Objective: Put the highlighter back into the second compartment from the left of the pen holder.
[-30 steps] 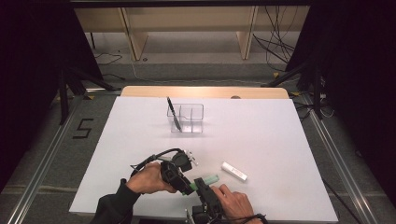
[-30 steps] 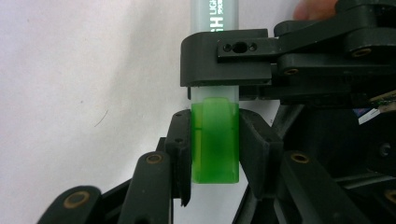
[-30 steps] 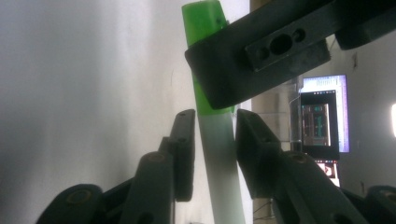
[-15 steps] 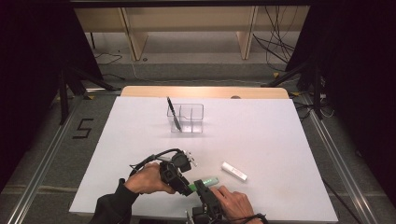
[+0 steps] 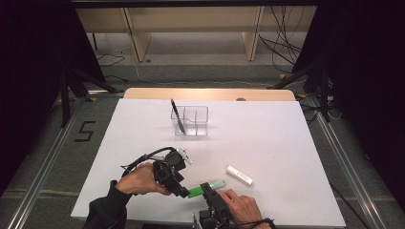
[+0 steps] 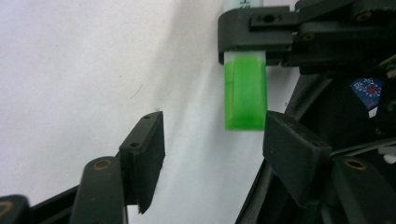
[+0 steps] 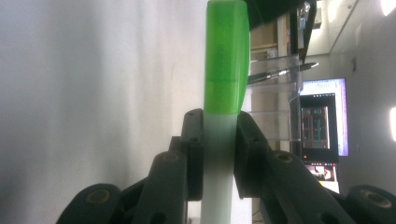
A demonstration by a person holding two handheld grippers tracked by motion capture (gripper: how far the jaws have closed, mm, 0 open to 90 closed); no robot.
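Nearest the person, the right tongs (image 5: pixel 208 190) pinch the pale barrel of a green highlighter (image 5: pixel 206 188) held just above the worktop (image 5: pixel 286 143), while the left tongs (image 6: pixel 212 140) have just been opening and now stand spread around its green cap (image 6: pixel 244 91), touching nothing. Judging from that, the cap looks freshly pressed on and released. Farther off lie a white cap-like piece (image 5: pixel 239 174) and the clear organizer (image 5: pixel 191 121) with a black pen (image 5: pixel 176 114), where the highlighter probably goes next.
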